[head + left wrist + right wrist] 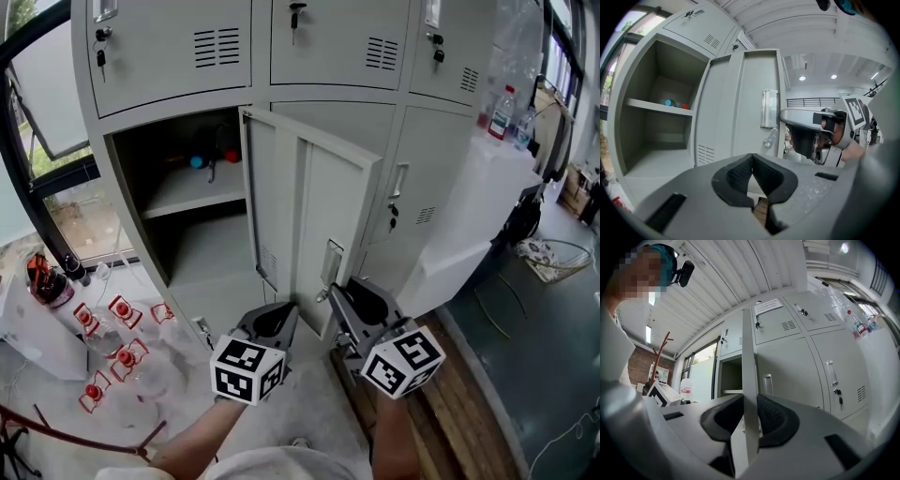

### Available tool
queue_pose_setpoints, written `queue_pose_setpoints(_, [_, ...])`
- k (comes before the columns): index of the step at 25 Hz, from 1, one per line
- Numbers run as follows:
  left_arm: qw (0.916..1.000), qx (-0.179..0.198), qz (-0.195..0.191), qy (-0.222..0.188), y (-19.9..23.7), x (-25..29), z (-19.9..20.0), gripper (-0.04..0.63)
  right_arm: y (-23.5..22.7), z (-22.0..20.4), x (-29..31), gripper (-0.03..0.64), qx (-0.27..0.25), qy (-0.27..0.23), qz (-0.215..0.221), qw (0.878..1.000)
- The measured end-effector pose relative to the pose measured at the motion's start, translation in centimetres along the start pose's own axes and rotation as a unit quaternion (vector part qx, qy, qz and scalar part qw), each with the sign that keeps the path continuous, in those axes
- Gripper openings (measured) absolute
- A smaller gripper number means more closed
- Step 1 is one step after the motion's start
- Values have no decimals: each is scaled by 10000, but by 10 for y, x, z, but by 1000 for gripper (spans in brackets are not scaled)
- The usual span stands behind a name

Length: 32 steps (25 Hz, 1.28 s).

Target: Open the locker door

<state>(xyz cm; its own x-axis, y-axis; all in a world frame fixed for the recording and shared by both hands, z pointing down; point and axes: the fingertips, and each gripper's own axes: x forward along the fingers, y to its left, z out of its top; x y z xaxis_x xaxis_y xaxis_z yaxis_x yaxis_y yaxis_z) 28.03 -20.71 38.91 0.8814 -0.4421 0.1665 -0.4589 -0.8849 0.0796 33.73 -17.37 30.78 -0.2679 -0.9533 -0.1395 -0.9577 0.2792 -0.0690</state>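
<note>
The grey locker door (309, 216) stands swung out from its compartment (178, 244), its free edge toward me. My right gripper (349, 292) is low at that free edge, just below the recessed handle (332, 262). In the right gripper view the door's thin edge (749, 380) runs upright between the pads, and the right gripper (750, 404) is shut on it. My left gripper (274, 317) hovers beside it in front of the door's face, shut with nothing in it; in the left gripper view the left gripper (752, 158) has its pads meeting.
A shelf inside the open compartment holds a blue object (198, 161) and a red object (231, 156). Closed lockers (422, 178) stand to the right. Red-capped bottles (117, 337) lie on the floor at left. A white counter (487, 206) stands at right.
</note>
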Motion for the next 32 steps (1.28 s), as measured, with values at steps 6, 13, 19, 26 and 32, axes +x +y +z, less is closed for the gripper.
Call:
queue_pose_setpoints(6, [9998, -3, 195, -68, -1, 10, 5, 8, -10, 1, -1, 86, -29, -31, 123, 9999])
queue_pose_setpoints(13, [9992, -79, 386, -56, 1, 12, 0, 8, -17, 2, -1, 83, -120, 28, 47, 9999])
queue_pose_setpoints(19, [9990, -108, 423, -21, 8, 4, -5, 8, -18, 2, -2, 83, -175, -41, -319, 9993])
queue_pose_setpoints(26, [9991, -155, 391, -3, 24, -14, -6, 8, -11, 1, -5, 84, -364, 14, -797, 9962])
queue_pose_setpoints(32, [9995, -190, 256, 21, 29, -27, -9, 8, -5, -2, -12, 84, -457, 150, -1146, 9922])
